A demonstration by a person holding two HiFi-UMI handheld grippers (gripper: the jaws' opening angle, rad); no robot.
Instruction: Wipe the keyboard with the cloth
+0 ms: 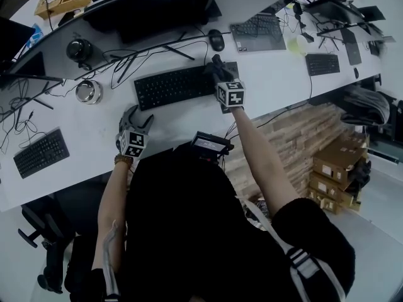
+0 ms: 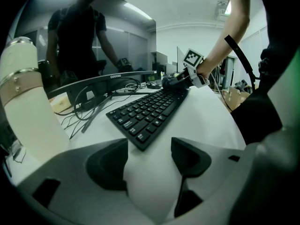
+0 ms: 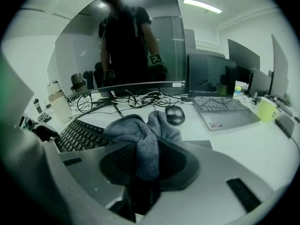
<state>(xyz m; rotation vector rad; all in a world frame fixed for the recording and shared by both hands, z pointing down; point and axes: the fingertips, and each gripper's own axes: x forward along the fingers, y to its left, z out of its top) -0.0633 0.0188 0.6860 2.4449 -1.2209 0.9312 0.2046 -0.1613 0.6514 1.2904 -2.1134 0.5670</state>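
A black keyboard (image 1: 173,87) (image 2: 150,111) (image 3: 79,135) lies on the white desk (image 1: 94,128) in front of a curved monitor (image 1: 157,5). My right gripper (image 1: 218,67) (image 3: 145,162) is over the keyboard's right end, shut on a bunched grey cloth (image 3: 140,135) (image 1: 217,71) that bulges out past the pads. My left gripper (image 1: 135,114) (image 2: 150,165) rests on the desk in front of the keyboard's left corner. Its jaws stand open with only bare desk between them. In the left gripper view, the right gripper (image 2: 180,81) shows at the keyboard's far end.
A black mouse (image 1: 216,39) (image 3: 175,115) and a laptop (image 1: 258,31) (image 3: 225,109) lie behind and right of the keyboard. Cables (image 1: 129,58) trail at the back left beside a round metal dish (image 1: 88,92). Two other keyboards (image 1: 41,153) (image 1: 322,63) lie far left and far right.
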